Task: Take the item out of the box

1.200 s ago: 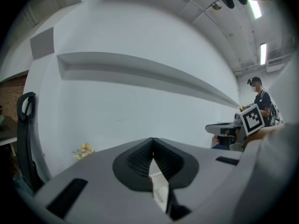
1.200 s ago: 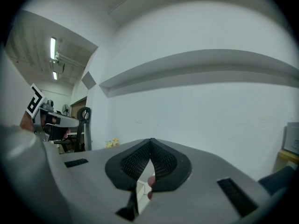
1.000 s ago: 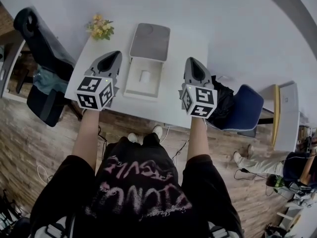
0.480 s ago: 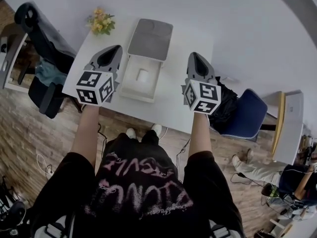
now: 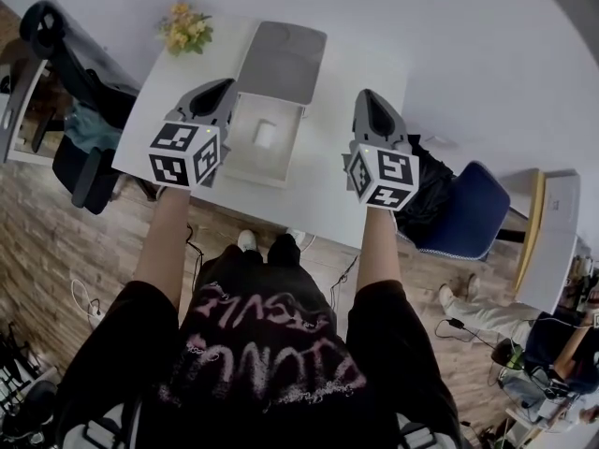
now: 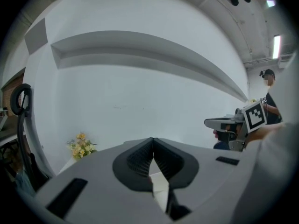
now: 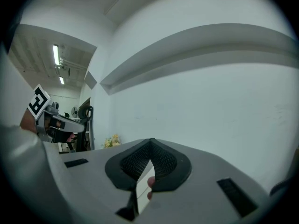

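Note:
An open white box lies on the white table, its grey lid folded back toward the wall. A small white item sits in the box's recess. In the head view my left gripper hovers above the table at the box's left edge, with its jaws shut and nothing between them. My right gripper hangs to the right of the box, also shut and holding nothing. In the left gripper view the left gripper points at the bare wall; in the right gripper view the right gripper does the same.
A bunch of yellow flowers stands at the table's far left corner. A black office chair is left of the table, a blue chair with a dark bag to its right. The white wall rises just behind the table. A person stands far off.
Both grippers have shifted a little forward over the table, the left one closer to the box's left edge. Their jaws have stayed shut. The box and item have not moved.

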Motion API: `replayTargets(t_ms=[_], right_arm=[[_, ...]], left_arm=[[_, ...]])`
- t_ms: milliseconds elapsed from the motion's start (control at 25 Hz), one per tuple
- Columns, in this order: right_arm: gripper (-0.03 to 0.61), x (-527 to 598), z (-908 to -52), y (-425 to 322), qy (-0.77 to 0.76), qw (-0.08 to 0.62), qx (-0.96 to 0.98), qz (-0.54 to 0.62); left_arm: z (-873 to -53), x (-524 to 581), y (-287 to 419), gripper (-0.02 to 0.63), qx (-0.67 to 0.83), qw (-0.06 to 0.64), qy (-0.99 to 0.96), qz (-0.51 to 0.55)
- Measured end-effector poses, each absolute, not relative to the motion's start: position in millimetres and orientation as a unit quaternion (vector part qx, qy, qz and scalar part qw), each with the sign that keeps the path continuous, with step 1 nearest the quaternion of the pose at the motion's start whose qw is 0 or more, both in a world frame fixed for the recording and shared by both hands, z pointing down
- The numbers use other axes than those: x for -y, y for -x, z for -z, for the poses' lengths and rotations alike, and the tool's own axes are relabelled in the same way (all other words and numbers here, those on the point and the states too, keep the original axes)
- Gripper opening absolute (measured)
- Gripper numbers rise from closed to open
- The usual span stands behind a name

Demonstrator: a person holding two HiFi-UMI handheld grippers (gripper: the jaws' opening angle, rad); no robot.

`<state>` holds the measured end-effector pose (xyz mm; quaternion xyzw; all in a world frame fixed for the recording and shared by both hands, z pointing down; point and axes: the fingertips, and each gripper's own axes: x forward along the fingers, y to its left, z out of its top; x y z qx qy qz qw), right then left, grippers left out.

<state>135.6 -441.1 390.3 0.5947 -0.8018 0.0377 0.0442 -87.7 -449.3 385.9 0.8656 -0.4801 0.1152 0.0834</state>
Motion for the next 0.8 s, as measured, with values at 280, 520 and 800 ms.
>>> replayTargets(t_ms=[280, 520, 800], right_arm=[[0.009, 442.8, -407.6, -143.7, -0.591, 0.047, 0.804, -0.051], [0.009, 444.6, -421.9, -143.4, -0.586, 0.049, 0.807, -0.064], [0.009, 453.5, -435.9, -146.6, -0.583, 0.053, 0.808, -0.073]], left_arm=[[-417.9, 447.9, 71.3, 0.005, 0.47, 0.111, -0.862, -0.156], [-447.0, 444.0, 58.9, 0.043, 0.456, 0.143, -0.858, -0.19], [-479.7, 443.6, 50.1, 0.071, 0.447, 0.173, -0.848, -0.225]])
